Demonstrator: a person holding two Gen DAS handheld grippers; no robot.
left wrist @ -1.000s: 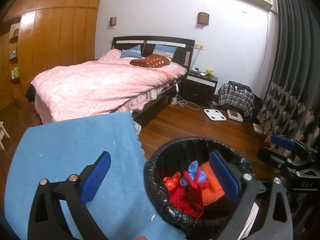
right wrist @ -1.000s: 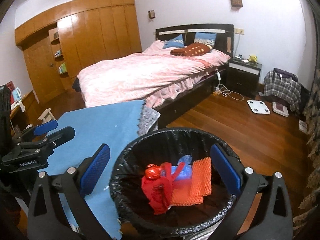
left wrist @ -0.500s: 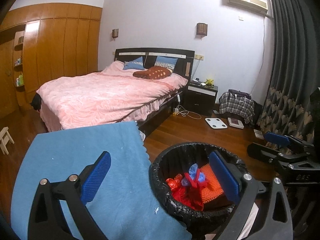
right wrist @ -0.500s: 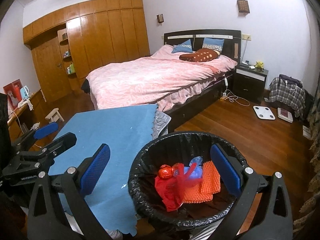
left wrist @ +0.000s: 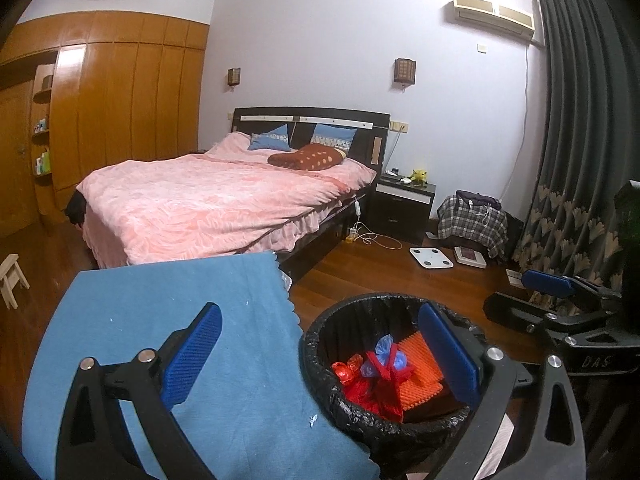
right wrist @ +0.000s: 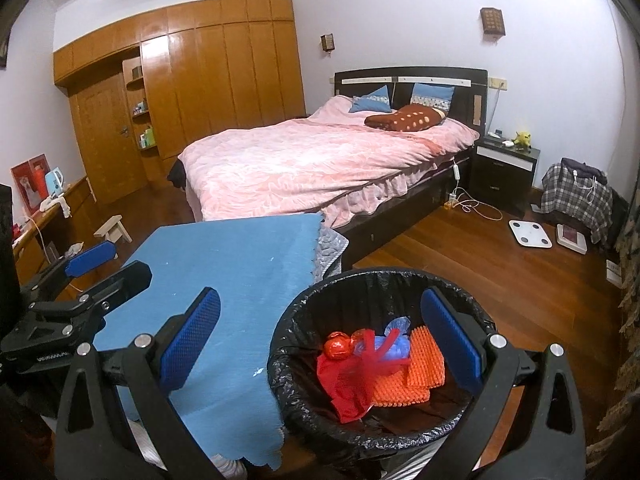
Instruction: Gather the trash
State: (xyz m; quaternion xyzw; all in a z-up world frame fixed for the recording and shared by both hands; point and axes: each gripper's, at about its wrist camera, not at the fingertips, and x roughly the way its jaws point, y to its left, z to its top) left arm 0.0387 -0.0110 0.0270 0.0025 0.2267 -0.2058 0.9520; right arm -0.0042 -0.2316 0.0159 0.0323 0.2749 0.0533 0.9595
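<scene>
A black-lined trash bin [left wrist: 320, 364] [right wrist: 288, 384] stands on the floor beside a table with a blue cloth [left wrist: 152, 320] [right wrist: 240, 264]. In the bin lie a red bag [left wrist: 376, 392] [right wrist: 344, 384], an orange bumpy mat [left wrist: 420, 376] [right wrist: 412, 372] and a blue wrapper [right wrist: 394, 344]. My left gripper [left wrist: 320, 364] is open and empty, above the table's edge and the bin. My right gripper [right wrist: 320, 344] is open and empty above the bin. Each gripper shows at the side of the other's view: the right gripper [left wrist: 560, 292], the left gripper [right wrist: 86, 264].
A bed with a pink cover [left wrist: 224, 200] stands behind the table. A dark nightstand [left wrist: 404, 204], a white scale [left wrist: 430, 257] and a plaid bag [left wrist: 472, 220] are on the wood floor at right. Curtains [left wrist: 580, 160] hang at far right. A small wooden stool [right wrist: 114, 229] sits left.
Both grippers have risen and tilted up, so the bin sits lower and smaller in both views. Both stay open and empty. The trash in the bin has not moved.
</scene>
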